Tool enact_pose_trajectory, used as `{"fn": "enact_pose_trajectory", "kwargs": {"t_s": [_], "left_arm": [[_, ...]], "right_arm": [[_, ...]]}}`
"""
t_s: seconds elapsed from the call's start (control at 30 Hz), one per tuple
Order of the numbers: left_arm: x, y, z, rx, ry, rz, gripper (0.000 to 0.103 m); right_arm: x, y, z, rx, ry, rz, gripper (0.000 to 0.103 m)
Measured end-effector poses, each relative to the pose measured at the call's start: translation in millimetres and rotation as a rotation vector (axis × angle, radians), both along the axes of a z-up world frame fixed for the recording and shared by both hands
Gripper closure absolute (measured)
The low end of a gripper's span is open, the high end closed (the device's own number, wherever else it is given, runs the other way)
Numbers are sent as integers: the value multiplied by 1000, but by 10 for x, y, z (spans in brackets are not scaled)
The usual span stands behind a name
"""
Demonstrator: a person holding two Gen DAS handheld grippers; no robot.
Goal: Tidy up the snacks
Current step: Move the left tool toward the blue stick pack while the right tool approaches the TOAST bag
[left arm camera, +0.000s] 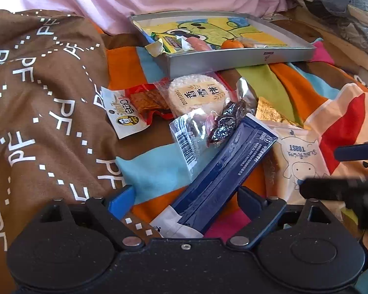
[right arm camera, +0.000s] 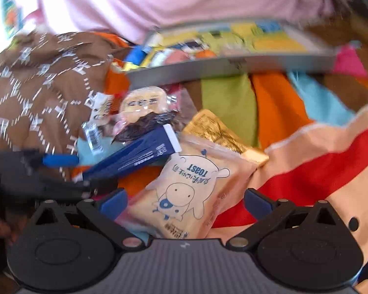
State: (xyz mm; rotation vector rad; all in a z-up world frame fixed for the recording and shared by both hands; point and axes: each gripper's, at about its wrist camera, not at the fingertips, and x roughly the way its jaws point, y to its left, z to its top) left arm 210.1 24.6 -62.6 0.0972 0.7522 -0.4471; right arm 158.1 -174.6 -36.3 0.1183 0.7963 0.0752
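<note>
left tool (left arm camera: 186, 196) is held low with fingers apart, the dark blue packet (left arm camera: 223, 169) lying between them, straddled but not clamped; likely lined up for a grab. right tool (right arm camera: 185, 199) is likewise spread around the toast bag (right arm camera: 191, 193), not closed on it. the remaining snacks are piled loose on the patterned bedding (left arm camera: 144, 171): round rice cracker (left arm camera: 198, 94), red packet (left arm camera: 144, 103), gold packet (right arm camera: 220, 134). farther back, the grey tray (left arm camera: 233, 57) is set open, already holding a few items, presumably the drop target.
</note>
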Motion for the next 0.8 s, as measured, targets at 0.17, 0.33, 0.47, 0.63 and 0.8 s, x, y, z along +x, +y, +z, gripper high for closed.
{"fn": "enact_pose_trajectory", "kwargs": {"t_s": [0.17,0.33,0.47,0.63,0.8], "left_arm": [[5,-2,2,-17,6,-17,24],[-4,-2,2,-11,7,-42,24],[-11,-14,5,1,6,-52,27],[-51,-46,23,12,19,-69,39],[-103,-85,29,-21,77,-91,45]], "right_arm": [[297,14,-90,45,132,-32,0],[415,-31,-222,92,187,-73,8],[300,-59,-212,59,168,-32,14],[136,-136,-173,16,156,5,22],[-58,-166,-113,-64,118,53,24]]}}
